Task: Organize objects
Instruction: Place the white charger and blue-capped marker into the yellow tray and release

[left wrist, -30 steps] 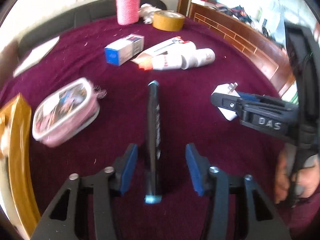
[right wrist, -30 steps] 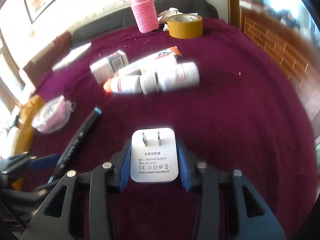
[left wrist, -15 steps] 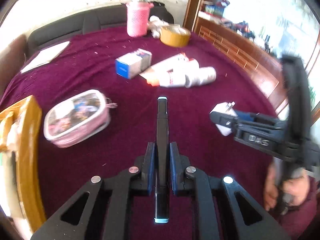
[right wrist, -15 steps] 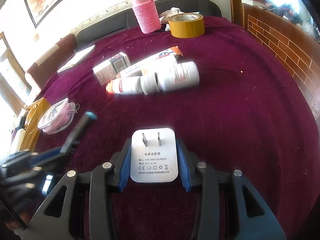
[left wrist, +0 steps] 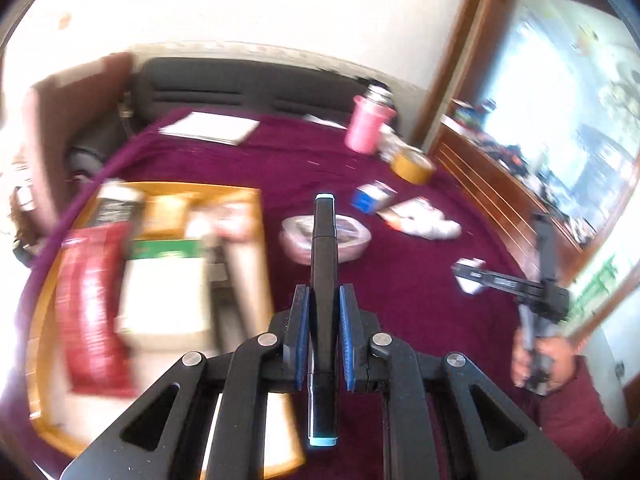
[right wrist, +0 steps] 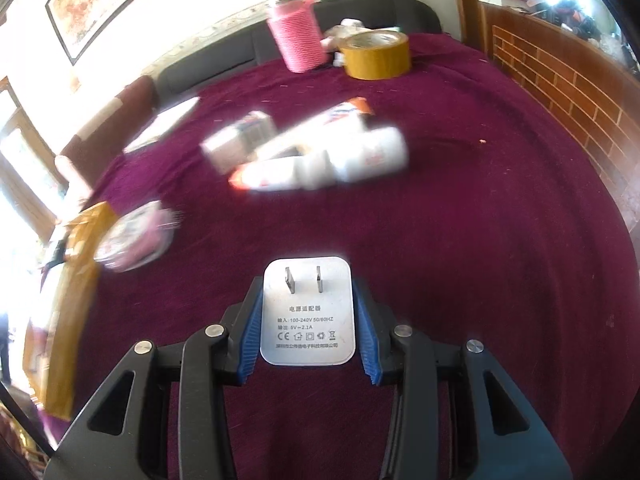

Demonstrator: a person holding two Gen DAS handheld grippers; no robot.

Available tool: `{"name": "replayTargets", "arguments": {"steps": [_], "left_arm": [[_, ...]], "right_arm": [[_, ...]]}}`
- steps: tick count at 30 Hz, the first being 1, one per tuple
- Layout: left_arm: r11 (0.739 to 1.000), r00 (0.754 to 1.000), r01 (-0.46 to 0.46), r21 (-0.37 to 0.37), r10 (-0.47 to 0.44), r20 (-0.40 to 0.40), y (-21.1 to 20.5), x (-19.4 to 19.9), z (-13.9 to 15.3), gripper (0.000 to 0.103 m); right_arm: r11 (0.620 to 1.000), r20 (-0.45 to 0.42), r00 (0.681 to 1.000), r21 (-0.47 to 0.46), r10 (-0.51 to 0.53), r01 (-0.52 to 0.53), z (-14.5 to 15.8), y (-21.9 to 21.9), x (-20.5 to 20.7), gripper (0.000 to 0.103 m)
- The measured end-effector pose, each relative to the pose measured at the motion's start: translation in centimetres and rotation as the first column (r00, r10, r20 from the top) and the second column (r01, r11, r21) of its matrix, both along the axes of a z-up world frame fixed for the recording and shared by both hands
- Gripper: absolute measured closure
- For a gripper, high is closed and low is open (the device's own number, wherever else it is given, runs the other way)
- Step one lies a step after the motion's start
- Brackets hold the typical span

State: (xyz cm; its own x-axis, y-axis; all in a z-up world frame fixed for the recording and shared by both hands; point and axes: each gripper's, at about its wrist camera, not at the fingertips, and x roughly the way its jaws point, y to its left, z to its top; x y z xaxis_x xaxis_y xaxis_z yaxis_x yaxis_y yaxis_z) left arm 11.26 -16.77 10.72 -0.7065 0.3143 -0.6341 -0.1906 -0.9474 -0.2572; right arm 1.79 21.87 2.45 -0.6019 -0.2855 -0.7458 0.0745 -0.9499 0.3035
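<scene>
The left hand-held gripper (left wrist: 323, 332) is clenched on a black marker (left wrist: 323, 280), held in the air near the wooden tray (left wrist: 256, 216). The right hand-held gripper (right wrist: 307, 324) grips a white power adapter (right wrist: 307, 312) above the purple table (right wrist: 480, 240).

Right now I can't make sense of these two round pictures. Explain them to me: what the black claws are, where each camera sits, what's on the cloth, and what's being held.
No robot here: a person carries a hand-held gripper in each hand, with a wide-angle camera on each looking along its two fingers.

The left hand-held gripper is shut on a black marker, over a wooden tray of blurred packages. Its view also shows the person's other hand.

The right hand-held gripper is shut on a white plug adapter.

On the maroon cloth lie white bottles, a small box, a tape roll, a pink-sleeved bottle and a pink pouch.
</scene>
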Motion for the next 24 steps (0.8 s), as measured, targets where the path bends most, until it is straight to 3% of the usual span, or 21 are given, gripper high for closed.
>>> {"name": "replayTargets", "arguments": {"steps": [6, 10, 14, 21, 24], "left_arm": [[0.989, 0.988, -0.145, 0.035, 0.143, 0.065, -6.7, 1.5, -3.4, 0.091], [0.982, 0.975, -0.180, 0.053, 0.171, 0.144, -8.9, 1.4, -6.6, 0.091], [0.980, 0.963, -0.196, 0.042, 0.184, 0.197, -9.3, 0.2, -8.4, 0.091], [0.978, 0.951, -0.202, 0.059, 0.181, 0.252, -9.7, -0.3, -10.2, 0.090], [0.978, 0.962, -0.187, 0.094, 0.163, 0.220, -10.5, 0.7, -9.5, 0.090]], "right_arm": [[0.988, -0.050, 0.988, -0.049, 0.146, -0.148, 4.1, -6.4, 3.0, 0.064], [0.948, -0.070, 0.952, -0.088, 0.299, -0.305, 5.3, -13.0, 5.0, 0.064], [0.892, -0.041, 0.900, -0.122, 0.434, -0.436, 4.9, -19.6, 5.9, 0.064], [0.827, 0.060, 0.824, -0.028, 0.563, -0.562, 2.0, -29.2, 6.6, 0.063], [0.805, 0.095, 0.803, 0.028, 0.589, -0.593, 0.9, -31.8, 6.9, 0.063]]}}
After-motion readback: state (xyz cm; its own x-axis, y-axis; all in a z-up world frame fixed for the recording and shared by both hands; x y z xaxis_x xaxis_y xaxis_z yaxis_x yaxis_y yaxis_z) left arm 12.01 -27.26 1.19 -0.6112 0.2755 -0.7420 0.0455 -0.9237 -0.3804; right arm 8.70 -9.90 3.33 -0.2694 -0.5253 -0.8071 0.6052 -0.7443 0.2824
